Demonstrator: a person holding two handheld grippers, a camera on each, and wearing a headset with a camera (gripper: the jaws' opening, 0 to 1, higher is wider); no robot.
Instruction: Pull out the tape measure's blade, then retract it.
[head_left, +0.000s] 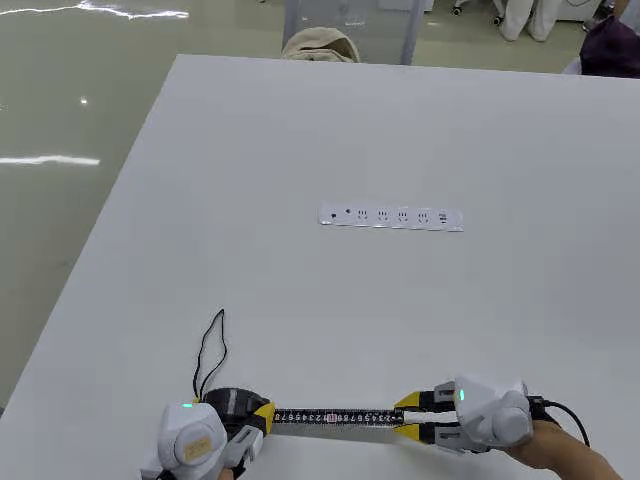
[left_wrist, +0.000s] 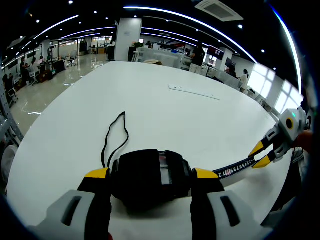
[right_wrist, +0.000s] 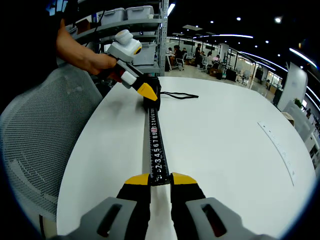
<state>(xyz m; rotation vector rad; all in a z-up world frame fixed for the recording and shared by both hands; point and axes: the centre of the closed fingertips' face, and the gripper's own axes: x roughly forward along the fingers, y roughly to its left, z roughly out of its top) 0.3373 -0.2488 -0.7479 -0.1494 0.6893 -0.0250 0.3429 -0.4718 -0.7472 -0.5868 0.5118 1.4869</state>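
A black tape measure case (head_left: 232, 405) rests near the table's front edge, its black wrist cord (head_left: 211, 352) looping away over the white top. My left gripper (left_wrist: 151, 175) is shut on the case (left_wrist: 151, 176), yellow-tipped jaws on both sides. The blade (head_left: 336, 417) runs out to the right, dark with white numbers. My right gripper (right_wrist: 160, 178) is shut on the blade's free end (right_wrist: 156, 159). In the head view the left gripper (head_left: 252, 422) sits bottom left and the right gripper (head_left: 409, 416) bottom right, the blade stretched flat between them.
A white power strip (head_left: 391, 216) lies flat at the middle of the white table (head_left: 400, 130). A beige chair back (head_left: 320, 45) shows beyond the far edge. A grey mesh chair (right_wrist: 45, 130) stands at the near side. Shelving and office desks lie further off.
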